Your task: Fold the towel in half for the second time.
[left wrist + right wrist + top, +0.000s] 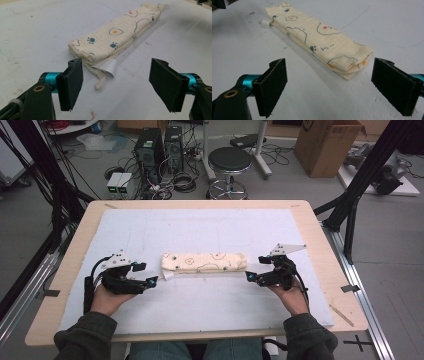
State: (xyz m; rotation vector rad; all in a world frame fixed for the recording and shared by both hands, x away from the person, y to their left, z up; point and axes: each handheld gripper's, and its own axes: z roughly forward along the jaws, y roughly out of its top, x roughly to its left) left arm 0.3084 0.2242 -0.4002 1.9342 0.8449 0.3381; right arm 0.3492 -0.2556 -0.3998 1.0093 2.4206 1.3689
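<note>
A folded cream cloth (204, 262) with paw prints and line drawings lies as a long strip at the middle of the worktop (310, 220), on the white sheet (200, 225). The left claw (150, 281) sits near the cloth's 9 o'clock end, with its jaws wide apart and nothing between them. A white label (108, 67) and a small loop stick out from this end. The right claw (248, 276) is near the 3 o'clock end, also wide open and empty.
</note>
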